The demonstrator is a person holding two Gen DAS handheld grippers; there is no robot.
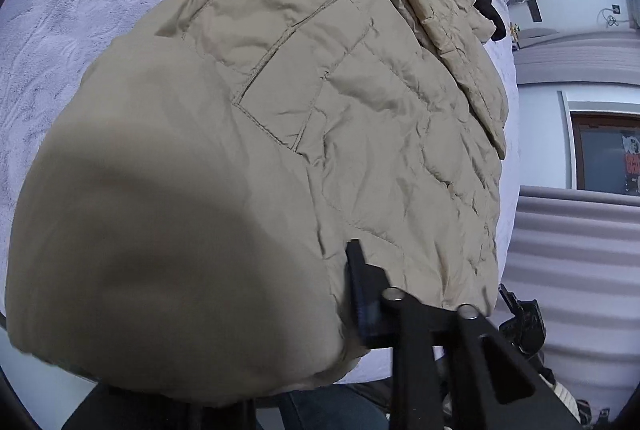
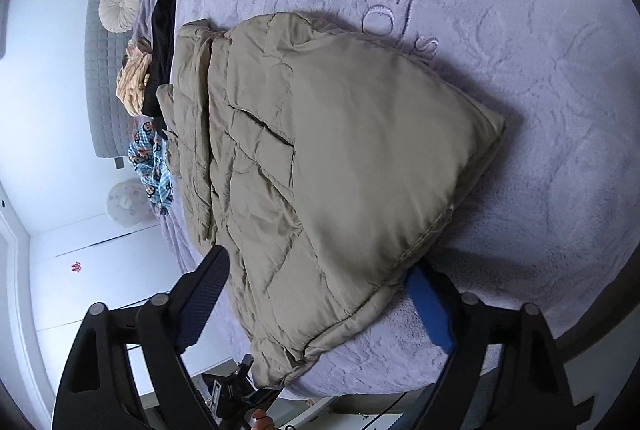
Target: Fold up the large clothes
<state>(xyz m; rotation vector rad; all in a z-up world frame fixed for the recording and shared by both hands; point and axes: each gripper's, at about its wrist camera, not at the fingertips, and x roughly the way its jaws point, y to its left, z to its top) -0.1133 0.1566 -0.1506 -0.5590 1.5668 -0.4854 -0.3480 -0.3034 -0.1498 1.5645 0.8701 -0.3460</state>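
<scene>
Right wrist view: the jacket [image 2: 320, 158] lies on the bed [image 2: 540, 70] part-folded, further folds outstanding; my right tongs [image 2: 320, 294] gape around its hem, my left tongs [image 1: 348, 294] unclear.

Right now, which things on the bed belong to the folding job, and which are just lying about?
Job:
- beige puffer jacket, partly folded
- left gripper, jacket fabric draped over it
- right gripper, open, astride the jacket's edge

Lying about:
- black garment
- blue patterned cloth
- tan fuzzy item
- round cushion
- purple blanket
</scene>
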